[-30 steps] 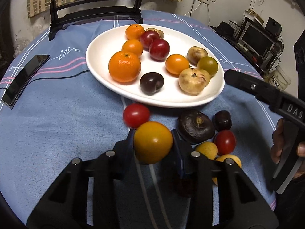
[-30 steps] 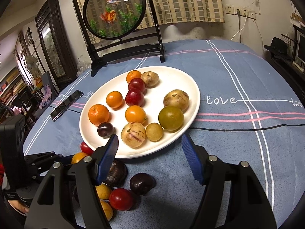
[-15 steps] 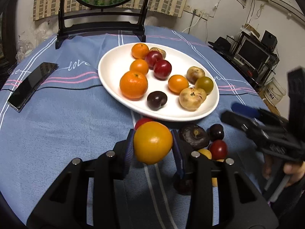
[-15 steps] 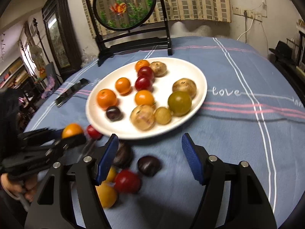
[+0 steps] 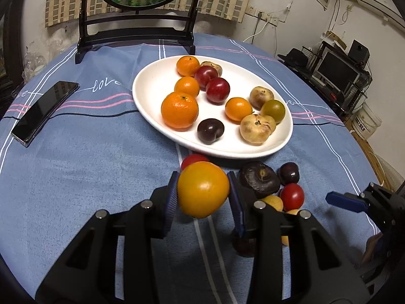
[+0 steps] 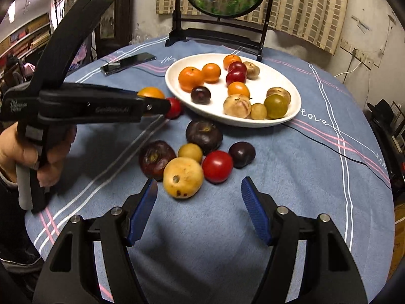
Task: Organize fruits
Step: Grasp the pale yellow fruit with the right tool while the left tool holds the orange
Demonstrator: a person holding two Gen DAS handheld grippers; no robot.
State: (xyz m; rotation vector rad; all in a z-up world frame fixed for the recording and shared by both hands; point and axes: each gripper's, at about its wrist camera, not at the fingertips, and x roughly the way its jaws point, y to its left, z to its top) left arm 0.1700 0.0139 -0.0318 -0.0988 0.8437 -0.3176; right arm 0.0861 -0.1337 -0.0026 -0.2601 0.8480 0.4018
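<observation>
We see the left gripper (image 5: 203, 195) pinching a yellow fruit (image 5: 203, 188) above the cloth (image 5: 88, 177), near the plate (image 5: 152, 81). Right gripper (image 6: 198, 209) jaws spread wide, holding nothing, near loose fruits (image 6: 183, 177).

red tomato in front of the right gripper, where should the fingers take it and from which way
Grip the red tomato across its round middle, coming from above with the open right gripper. The pale yellow fruit crowds its left side and the dark plum sits close on its right, so I'd put one finger on the bare near side and one behind, rather than between neighbours.
</observation>
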